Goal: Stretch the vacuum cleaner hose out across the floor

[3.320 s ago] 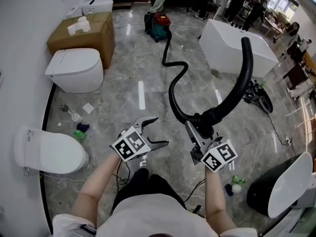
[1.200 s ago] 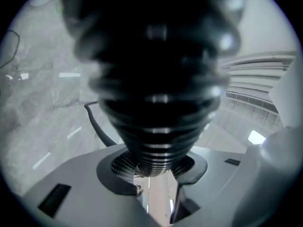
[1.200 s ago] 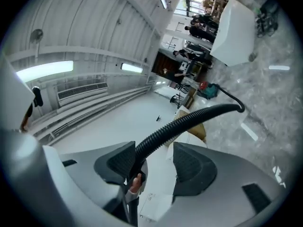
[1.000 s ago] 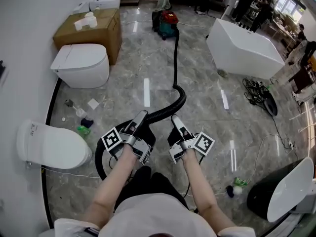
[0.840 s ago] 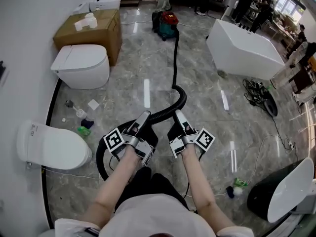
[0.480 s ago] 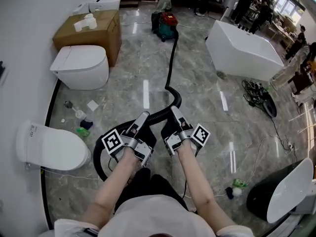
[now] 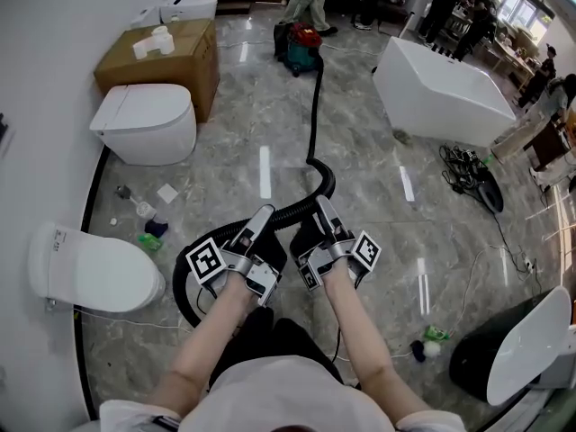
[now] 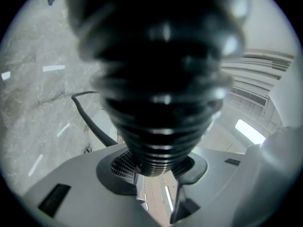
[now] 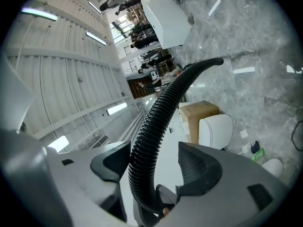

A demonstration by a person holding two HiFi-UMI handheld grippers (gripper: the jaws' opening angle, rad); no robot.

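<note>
A black ribbed vacuum hose (image 7: 313,115) runs from the red and teal vacuum cleaner (image 7: 299,47) down the marble floor. It bends between my grippers and loops round to the left. My left gripper (image 7: 256,223) is shut on the hose; in the left gripper view its thick ribbed cuff (image 8: 161,103) fills the space between the left gripper's (image 8: 158,167) pads. My right gripper (image 7: 322,212) sits just to the right. In the right gripper view the hose (image 9: 161,112) passes between the right gripper's (image 9: 154,162) jaws, which have just been opening. It leans on one pad, with a gap at the other.
Two white toilets (image 7: 144,124) (image 7: 90,273) and a cardboard box (image 7: 166,57) line the left wall, with litter (image 7: 148,228) on the floor between them. A white bathtub (image 7: 445,84) and tangled cables (image 7: 472,174) lie to the right. People stand at the back.
Some seconds ago the right gripper held the hose up in a high arc and the left was open and empty. Over the last second the right gripper rolled and the hose bend shifted slightly.
</note>
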